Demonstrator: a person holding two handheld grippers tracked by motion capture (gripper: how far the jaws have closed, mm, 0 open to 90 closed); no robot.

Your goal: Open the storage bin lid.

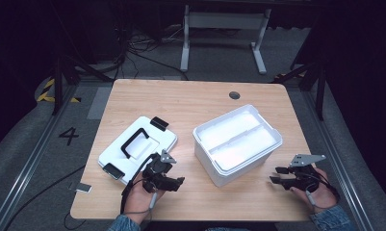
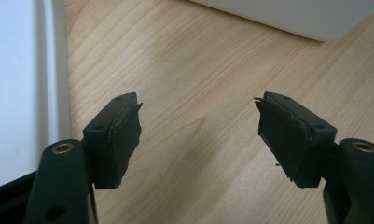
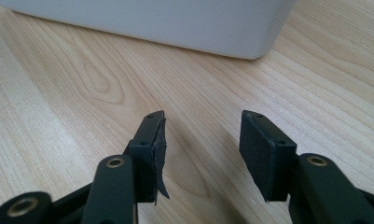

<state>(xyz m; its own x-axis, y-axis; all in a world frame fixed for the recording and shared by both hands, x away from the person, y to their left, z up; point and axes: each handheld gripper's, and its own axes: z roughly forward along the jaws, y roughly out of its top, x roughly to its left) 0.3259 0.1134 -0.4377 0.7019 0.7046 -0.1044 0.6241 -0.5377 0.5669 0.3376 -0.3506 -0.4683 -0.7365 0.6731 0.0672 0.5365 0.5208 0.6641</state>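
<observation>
Both tongs sit released and empty on the light wooden table [image 1: 190,101]: left gripper [image 1: 169,180], right gripper [image 1: 277,177]. Open white plastic storage box [image 1: 238,144] sits mid-table, its white lid with black handle [image 1: 137,144] alongside. Looks like nothing's started; guessing the lid gets grabbed next.

The wooden bench [image 1: 190,101] carried a white lid [image 1: 137,147] with black handle and clips at left, and an open white box [image 1: 237,144], well apart, at right.

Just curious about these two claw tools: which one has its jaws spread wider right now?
The left claw, held beside the flat white plastic lid with a black handle. Its jaws stand clearly farther apart than the right claw's.
</observation>
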